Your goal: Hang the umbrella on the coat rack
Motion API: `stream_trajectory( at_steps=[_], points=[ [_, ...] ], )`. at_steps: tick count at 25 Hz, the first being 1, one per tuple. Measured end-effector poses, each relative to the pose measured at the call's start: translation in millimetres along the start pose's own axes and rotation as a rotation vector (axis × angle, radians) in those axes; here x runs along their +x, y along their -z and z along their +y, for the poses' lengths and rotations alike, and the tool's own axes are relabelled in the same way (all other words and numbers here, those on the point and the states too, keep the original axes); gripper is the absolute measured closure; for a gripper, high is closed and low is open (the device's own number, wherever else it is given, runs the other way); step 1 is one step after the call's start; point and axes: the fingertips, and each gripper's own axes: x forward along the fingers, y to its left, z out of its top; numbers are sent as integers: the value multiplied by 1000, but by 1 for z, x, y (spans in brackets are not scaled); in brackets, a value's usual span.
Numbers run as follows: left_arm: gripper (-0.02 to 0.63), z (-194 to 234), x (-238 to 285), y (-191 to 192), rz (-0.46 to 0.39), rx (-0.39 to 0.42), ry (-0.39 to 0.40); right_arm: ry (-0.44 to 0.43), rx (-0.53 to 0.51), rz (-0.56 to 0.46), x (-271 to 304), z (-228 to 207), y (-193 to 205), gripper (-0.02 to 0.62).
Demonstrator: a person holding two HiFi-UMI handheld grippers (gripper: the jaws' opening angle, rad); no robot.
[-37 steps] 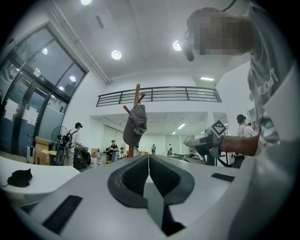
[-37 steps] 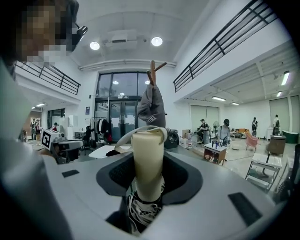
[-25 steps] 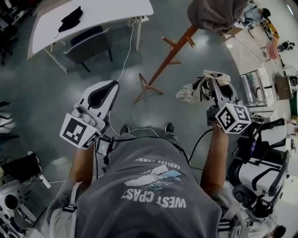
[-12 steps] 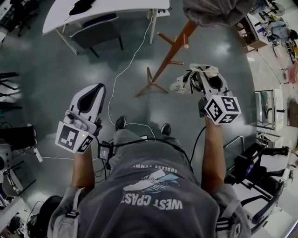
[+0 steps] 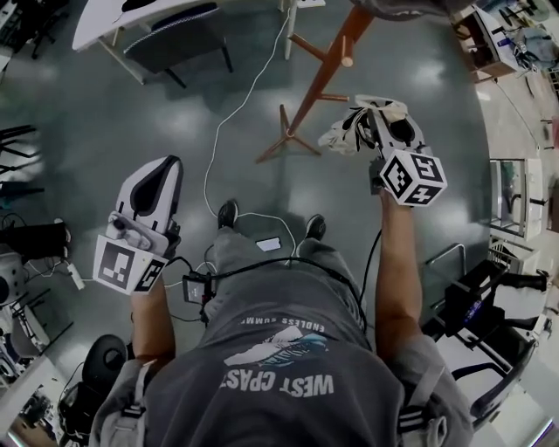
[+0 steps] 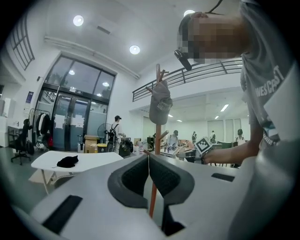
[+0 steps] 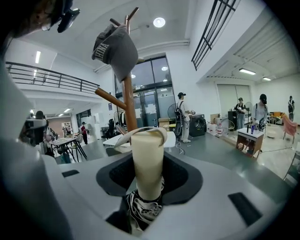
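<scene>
coat rack [image 5: 316, 87] nearer than second ago, person has closed in. umbrella [image 5: 353, 133] folded, held off floor just beside rack, not yet hung. right gripper [image 5: 384, 113] jaws clamped on umbrella's cream handle. left gripper [image 5: 161, 171] jaws pressed together, empty.

Your umbrella [image 7: 148, 164]: cream handle, black-and-white streaked fabric.
Coat rack [image 5: 323, 79]: orange-brown wood.
Cap [image 7: 117, 49]: grey, pale print.
Your left gripper [image 6: 149, 157]: white shell, dark grey jaws, black-and-white marker squares.
Floor [image 5: 131, 113]: glossy grey-green.

Glossy grey floor [image 5: 157, 113], white table [image 5: 96, 26], tall glass doors [image 6: 70, 122].
</scene>
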Motion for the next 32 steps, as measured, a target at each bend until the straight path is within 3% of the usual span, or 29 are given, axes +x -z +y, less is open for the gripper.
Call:
stream_trajectory(
  at_steps=[22, 32],
  points=[
    [586, 13, -1, 13, 71, -34, -22, 88, 60, 231, 85, -53, 136, 425],
    [586, 13, -3, 21, 95, -47, -26, 105, 74, 262, 104, -67, 161, 426]
  ],
)
